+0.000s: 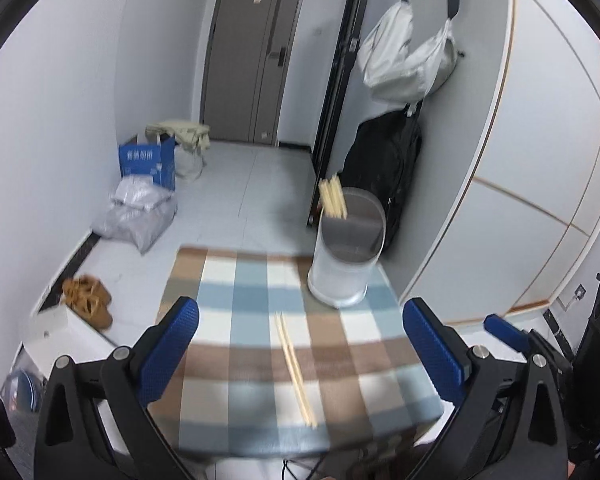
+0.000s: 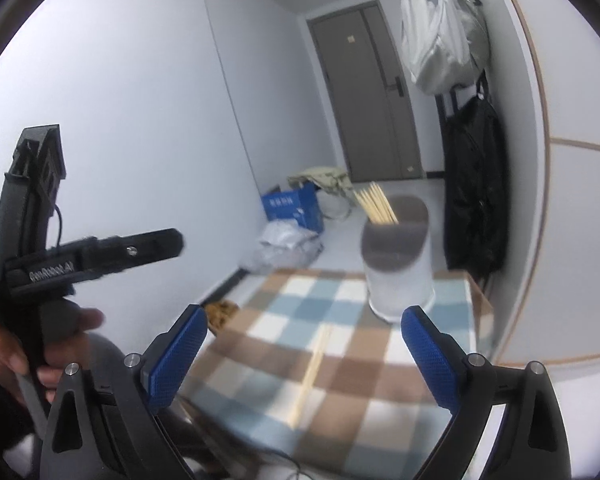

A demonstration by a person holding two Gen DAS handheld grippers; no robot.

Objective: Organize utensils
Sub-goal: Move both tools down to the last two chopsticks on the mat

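My left gripper [image 1: 300, 344] hangs above the near edge of the desk [image 1: 236, 280], jaws wide apart and holding nothing; my right gripper [image 2: 304, 348] is likewise spread and empty, a little to the side. The pair of chopsticks [image 1: 294, 364] lies flat on the checked cloth between my left fingers, pointing roughly toward the utensil holder [image 1: 346, 256] at the far right corner, where other chopsticks [image 1: 333, 199] already stand upright. The risk, I think, is in the pick: the sticks are thin and lie flush on the cloth, so closing too high would miss them, and closing off-centre could catch only one or let them scissor apart. The holder sits close to the desk's edge, so a clumsy insertion might nudge it off.
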